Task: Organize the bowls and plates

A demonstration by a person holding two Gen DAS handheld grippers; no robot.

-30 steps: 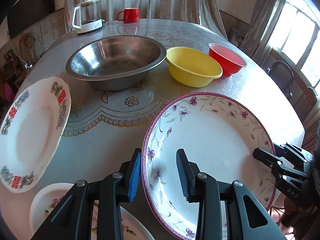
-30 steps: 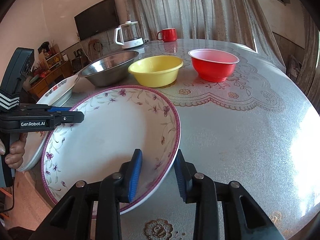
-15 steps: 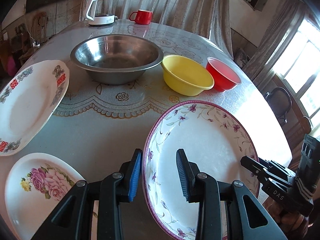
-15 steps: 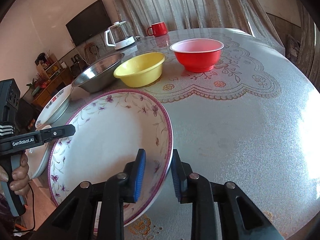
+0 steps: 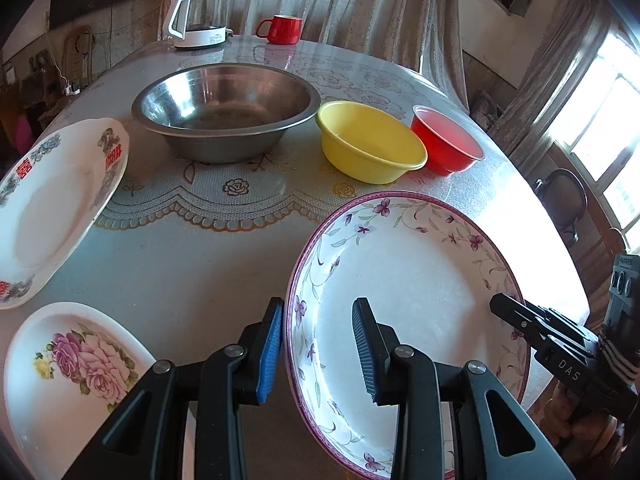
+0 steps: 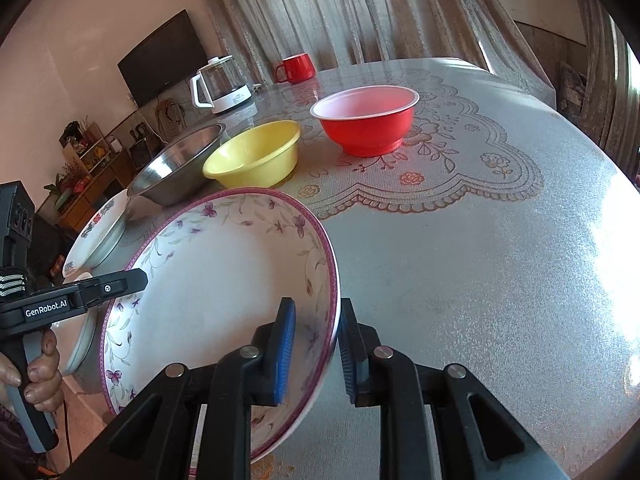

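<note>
While the right gripper (image 6: 314, 344) brings its jaws together over the near rim of the purple-flowered plate (image 6: 216, 280), one blue pad inside the rim and the other outside it, the pads look just about on the rim but not clearly pressing. The left gripper (image 5: 318, 350) has its jaws spread partway across the opposite rim of the same plate (image 5: 404, 292); the left pad sits close outside the rim and the right pad hangs over the white inside, clear of it.

Round as it is, the plate has no long axis. It is tilted, with the rim at the right jaws raised off the surface (image 6: 460, 264) and its hollow facing up and toward the left gripper. "GenRobot.AI" is printed on the left gripper's side in the right wrist view, and "DAS" shows on the right gripper in the left wrist view.

Just left of the left jaws lies a rose plate (image 5: 76, 364), and beyond it a white plate (image 5: 52, 204) with red characters on its border, too small to read. Farther ahead stand a steel bowl (image 5: 226, 112), a yellow bowl (image 5: 370, 142) and a red bowl (image 5: 446, 144) in a row. At the far edge are a kettle (image 5: 200, 16) and a red mug (image 5: 282, 29).
</note>
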